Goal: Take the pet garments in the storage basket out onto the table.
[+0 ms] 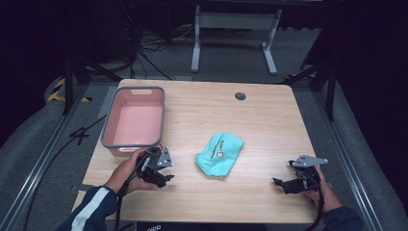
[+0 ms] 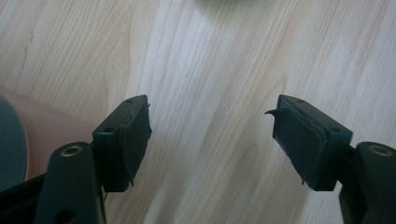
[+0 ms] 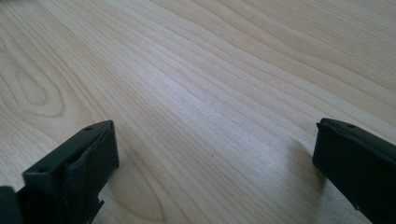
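Observation:
A teal cloth pouch (image 1: 219, 154) with a small printed label lies near the middle of the wooden table (image 1: 260, 120). A pink tub (image 1: 134, 118) with a grey rim stands at the left, with nothing inside it. My left gripper (image 1: 166, 179) rests low over the table just below the tub's near corner, left of the pouch. In the left gripper view it (image 2: 212, 135) is open over bare wood. My right gripper (image 1: 283, 185) sits near the table's front right, right of the pouch. Its jaws (image 3: 215, 158) are spread wide over bare wood.
A round dark grommet (image 1: 240, 96) sits in the table's far edge area. Beyond the table stand a white metal frame (image 1: 235, 29) and loose cables on the floor. Black stands flank both sides.

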The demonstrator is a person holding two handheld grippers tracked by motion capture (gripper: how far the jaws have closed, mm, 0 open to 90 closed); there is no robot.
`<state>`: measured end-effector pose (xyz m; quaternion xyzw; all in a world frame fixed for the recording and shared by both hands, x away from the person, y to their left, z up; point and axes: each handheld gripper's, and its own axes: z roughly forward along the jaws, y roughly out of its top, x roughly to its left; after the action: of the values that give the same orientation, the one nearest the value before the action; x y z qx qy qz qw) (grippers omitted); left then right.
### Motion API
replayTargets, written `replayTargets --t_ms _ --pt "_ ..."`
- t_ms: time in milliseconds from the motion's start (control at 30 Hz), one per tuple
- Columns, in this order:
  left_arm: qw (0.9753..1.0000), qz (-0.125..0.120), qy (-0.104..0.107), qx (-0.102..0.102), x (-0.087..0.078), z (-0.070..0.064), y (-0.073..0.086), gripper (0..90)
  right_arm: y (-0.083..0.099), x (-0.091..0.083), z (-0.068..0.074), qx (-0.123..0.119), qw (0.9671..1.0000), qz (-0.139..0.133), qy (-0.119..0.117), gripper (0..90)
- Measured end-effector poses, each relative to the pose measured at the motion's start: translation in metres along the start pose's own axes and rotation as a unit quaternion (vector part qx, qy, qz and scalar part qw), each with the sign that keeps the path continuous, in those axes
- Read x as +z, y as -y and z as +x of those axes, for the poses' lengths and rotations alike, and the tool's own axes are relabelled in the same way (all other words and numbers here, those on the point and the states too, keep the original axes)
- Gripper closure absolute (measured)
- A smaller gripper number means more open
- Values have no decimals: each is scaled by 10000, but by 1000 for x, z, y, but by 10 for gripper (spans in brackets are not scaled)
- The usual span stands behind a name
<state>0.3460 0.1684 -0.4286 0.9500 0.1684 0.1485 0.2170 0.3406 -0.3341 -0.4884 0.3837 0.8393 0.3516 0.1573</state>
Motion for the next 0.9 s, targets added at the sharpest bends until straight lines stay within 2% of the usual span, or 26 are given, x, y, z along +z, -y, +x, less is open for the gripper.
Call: replayTargets --t_ms 133,333,600,733,767,900 --pt "10000 -6 -5 -85 -3 1 12 262 0 0 0 0 10000 1 0 6" --pt "10000 56 -27 -39 -8 1 31 227 0 0 0 0 10000 1 1 6" --pt "9997 -10 -140 -220 -17 4 56 214 0 0 0 0 10000 2 1 6" --pt "9991 -2 -223 -371 -19 7 71 213 0 0 0 0 10000 1 1 6" --pt "9986 -64 -249 -470 -21 8 78 211 0 0 0 -1 10000 1 1 6" --pt "9979 -114 -272 -574 -22 11 89 210 0 0 0 0 10000 2 -1 6"
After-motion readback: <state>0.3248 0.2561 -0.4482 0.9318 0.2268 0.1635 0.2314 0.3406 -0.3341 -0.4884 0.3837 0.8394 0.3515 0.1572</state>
